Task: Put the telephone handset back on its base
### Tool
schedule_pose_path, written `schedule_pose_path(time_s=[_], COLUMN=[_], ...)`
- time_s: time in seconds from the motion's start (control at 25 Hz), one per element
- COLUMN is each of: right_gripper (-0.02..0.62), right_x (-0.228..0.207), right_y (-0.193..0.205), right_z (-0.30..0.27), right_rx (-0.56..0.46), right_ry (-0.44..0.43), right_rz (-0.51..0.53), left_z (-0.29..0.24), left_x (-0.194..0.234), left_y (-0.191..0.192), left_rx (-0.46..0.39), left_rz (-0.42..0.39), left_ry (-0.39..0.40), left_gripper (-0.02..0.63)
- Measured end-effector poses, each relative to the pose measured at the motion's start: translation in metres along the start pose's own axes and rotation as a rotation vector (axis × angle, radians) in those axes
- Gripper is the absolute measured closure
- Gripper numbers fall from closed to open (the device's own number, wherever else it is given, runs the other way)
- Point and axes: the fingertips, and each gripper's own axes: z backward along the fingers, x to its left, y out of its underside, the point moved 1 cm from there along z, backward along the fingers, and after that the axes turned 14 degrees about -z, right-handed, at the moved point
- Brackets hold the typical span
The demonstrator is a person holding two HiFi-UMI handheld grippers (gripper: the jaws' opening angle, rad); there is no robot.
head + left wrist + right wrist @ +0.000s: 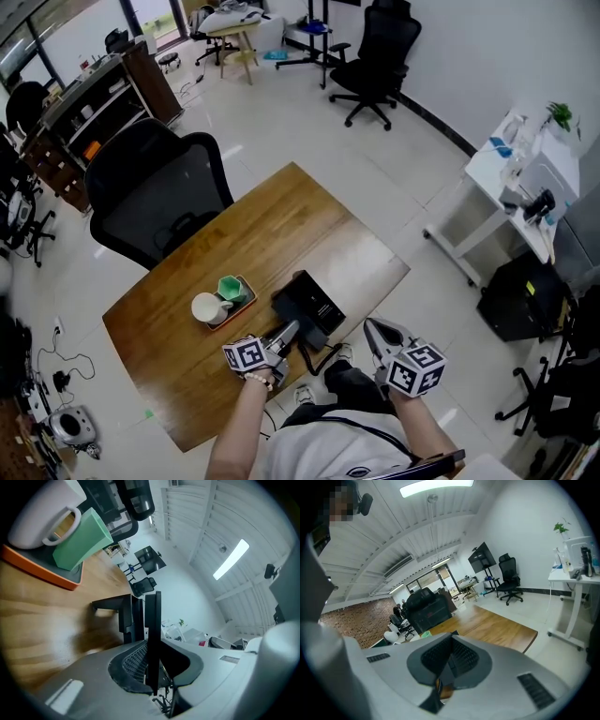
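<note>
The black telephone base [314, 302] sits on the wooden table [281, 225] near its front edge. My left gripper [289, 332] is just in front of the base, shut on the black handset [307, 354], whose cord hangs off the table edge. In the left gripper view the handset [153, 616] stands edge-on between the jaws of the left gripper [151, 645], with the base [123, 613] close behind. My right gripper [379, 336] hangs off the table to the right, above the floor. The right gripper [449, 660] is shut and holds nothing.
An orange tray [242, 302] left of the base holds a white mug [207, 307] and a green cup [231, 288]. A black office chair [159, 192] stands behind the table. A white side table [506, 202] is at the right.
</note>
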Motion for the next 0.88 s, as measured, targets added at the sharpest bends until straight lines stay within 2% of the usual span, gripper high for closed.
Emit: schedule_pose_path(time_s=[0.32,0.52,0.88], right_gripper=[0.591,0.591,0.591], right_x=[-0.012,-0.014,-0.023], right_y=[-0.004,-0.001,-0.003], right_z=[-0.004,-0.004,-0.001], right_rx=[0.02,0.031,0.031], right_ry=[-0.001,0.0,0.013], right_rz=[-0.006,-0.016,-0.019], left_z=[-0.011,-0.015,-0.018], left_x=[0.017,0.019,0.028], left_y=[-0.001,0.004,0.005], left_rx=[-0.008,0.012,0.027], left_rz=[0.039,0.034,0.036], left_ry=[0.009,0.035,0.028], left_gripper=[0.535,0.535,0.535])
